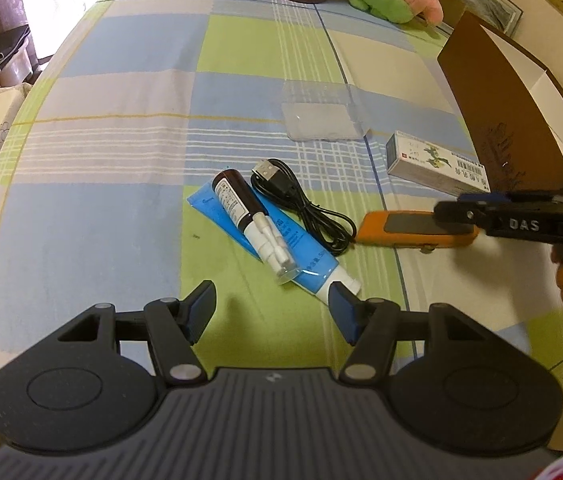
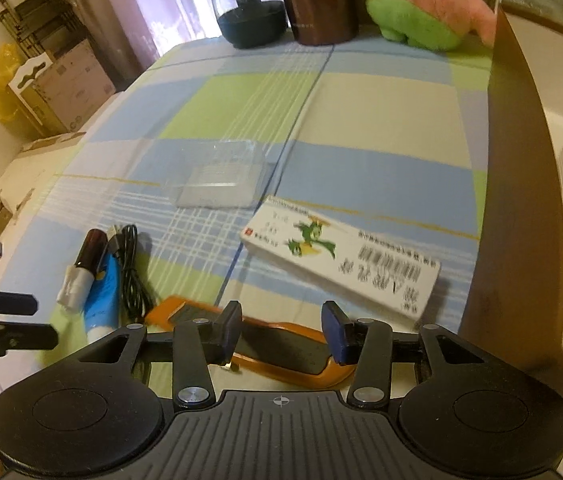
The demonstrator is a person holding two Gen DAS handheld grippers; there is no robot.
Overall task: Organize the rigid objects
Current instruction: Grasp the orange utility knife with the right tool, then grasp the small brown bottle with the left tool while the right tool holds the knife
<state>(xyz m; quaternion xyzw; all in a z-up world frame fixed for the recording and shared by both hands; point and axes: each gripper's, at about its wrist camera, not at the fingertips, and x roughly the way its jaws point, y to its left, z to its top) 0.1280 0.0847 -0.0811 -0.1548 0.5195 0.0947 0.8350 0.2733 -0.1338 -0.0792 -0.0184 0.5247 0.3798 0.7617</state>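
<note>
My right gripper (image 2: 281, 330) hovers low over an orange flat device (image 2: 289, 346) with a dark face; its jaws stand apart astride the device's right part, and I see no pad pressing. In the left wrist view the right gripper (image 1: 455, 212) reaches in over the orange device's (image 1: 401, 232) right end. Nothing lies between the fingers of my open left gripper (image 1: 273, 304), which sits just short of a blue tube (image 1: 285, 248). A brown spray bottle (image 1: 237, 212) lies on the tube, a black USB cable (image 1: 301, 208) beside it. A white medicine box (image 2: 341, 264) lies farther right.
A clear plastic case (image 1: 321, 118) lies mid-table on the checked cloth (image 1: 121, 160). A tall brown-sided open box (image 1: 493, 120) stands at the right edge. A dark jar (image 2: 249, 12), a brown canister (image 2: 321, 4) and a plush toy (image 2: 421, 12) line the far end.
</note>
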